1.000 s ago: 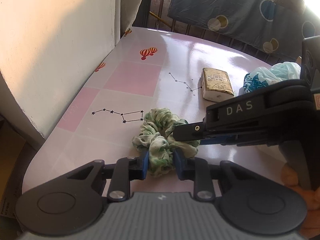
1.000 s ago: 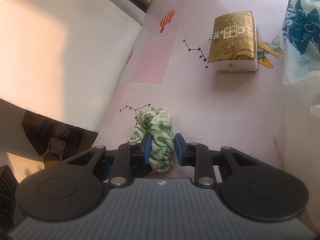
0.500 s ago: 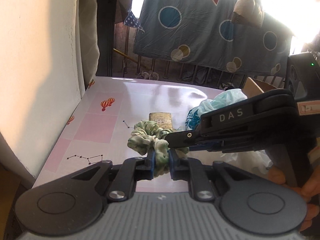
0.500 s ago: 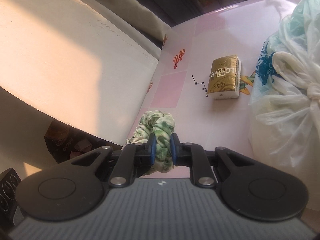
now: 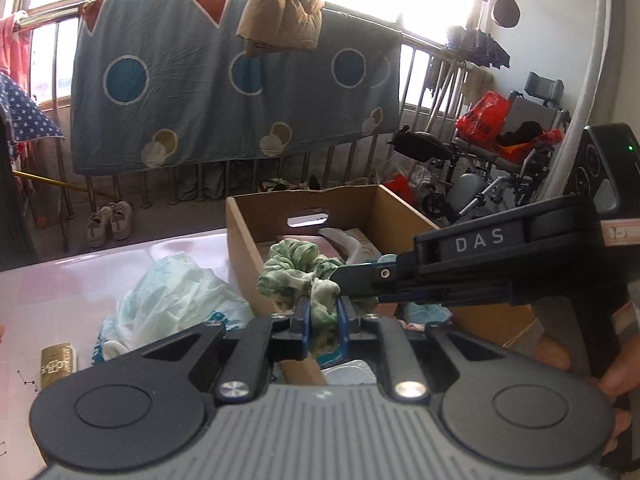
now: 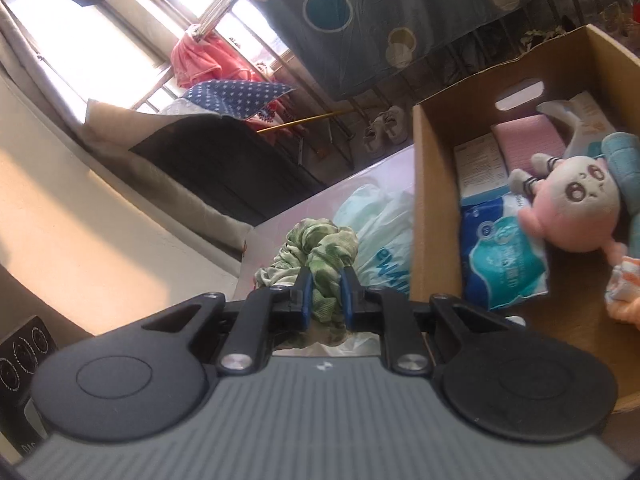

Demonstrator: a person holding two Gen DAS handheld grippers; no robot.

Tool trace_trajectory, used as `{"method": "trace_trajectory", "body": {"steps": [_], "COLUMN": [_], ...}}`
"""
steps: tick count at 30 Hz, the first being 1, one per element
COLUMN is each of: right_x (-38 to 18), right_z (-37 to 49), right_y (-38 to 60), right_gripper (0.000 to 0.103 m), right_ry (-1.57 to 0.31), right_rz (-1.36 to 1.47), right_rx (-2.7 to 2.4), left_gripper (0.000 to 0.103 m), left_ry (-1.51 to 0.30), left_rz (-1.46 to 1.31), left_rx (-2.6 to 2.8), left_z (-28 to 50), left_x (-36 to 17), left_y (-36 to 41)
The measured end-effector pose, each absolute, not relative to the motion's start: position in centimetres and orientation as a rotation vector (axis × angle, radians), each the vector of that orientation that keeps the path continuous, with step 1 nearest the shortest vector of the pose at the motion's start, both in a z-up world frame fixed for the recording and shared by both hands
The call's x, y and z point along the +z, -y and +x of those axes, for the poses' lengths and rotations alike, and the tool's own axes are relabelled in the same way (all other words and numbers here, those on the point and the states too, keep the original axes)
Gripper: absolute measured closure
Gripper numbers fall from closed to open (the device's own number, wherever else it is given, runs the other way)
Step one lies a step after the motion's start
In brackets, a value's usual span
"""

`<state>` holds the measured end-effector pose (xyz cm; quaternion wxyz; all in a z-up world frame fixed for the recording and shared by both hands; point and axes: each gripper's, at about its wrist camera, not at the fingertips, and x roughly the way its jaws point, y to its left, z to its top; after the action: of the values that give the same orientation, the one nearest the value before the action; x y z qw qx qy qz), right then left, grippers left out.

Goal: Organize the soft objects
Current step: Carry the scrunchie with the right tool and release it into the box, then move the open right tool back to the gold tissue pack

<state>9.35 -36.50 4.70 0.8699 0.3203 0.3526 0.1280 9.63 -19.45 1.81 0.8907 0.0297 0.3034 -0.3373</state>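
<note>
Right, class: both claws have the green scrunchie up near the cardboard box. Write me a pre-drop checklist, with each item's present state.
1. Left claw pinching the scrunchie: ok, fabric is squeezed between its blue pads.
2. Right claw pinching the same scrunchie: ok, pads closed on the fabric.
3. Scrunchie lifted off the table: ok, held in the air.
4. Cardboard box open on top: ok.
5. Room left inside: ok, bare floor shows beside the plush toy and tissue pack.
6. Scrunchie directly above the opening: cannot tell; in the right wrist view it sits left of the box wall.
</note>
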Motion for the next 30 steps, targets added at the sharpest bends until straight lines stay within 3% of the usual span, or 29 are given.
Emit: {"method": "trace_trajectory", "body": {"steps": [11, 19, 30], "right_x": [-1.8, -4.1, 0.7], "right_z": [7.4, 8.2, 6.8], "right_y": [47.5, 48.6, 47.5], "right_gripper": [0.086, 0.078, 0.073], "right_ry": [-0.825, -0.911, -0.793], "right_rz": [0.705, 0.659, 0.673], "right_rx": [0.034, -0.005, 0.028], "left_gripper": [0.088, 0.062, 0.042], "left_ry": [-0.854, -0.943, -0.816], "left_rz": [0.198, 0.213, 0.088], "left_rx": [-0.785, -0.789, -0.723], "left_z": [12.5, 13.1, 12.5], "left_x": [-4.9, -6.4, -2.2], "left_y": [30.8, 30.3, 23.7]}}
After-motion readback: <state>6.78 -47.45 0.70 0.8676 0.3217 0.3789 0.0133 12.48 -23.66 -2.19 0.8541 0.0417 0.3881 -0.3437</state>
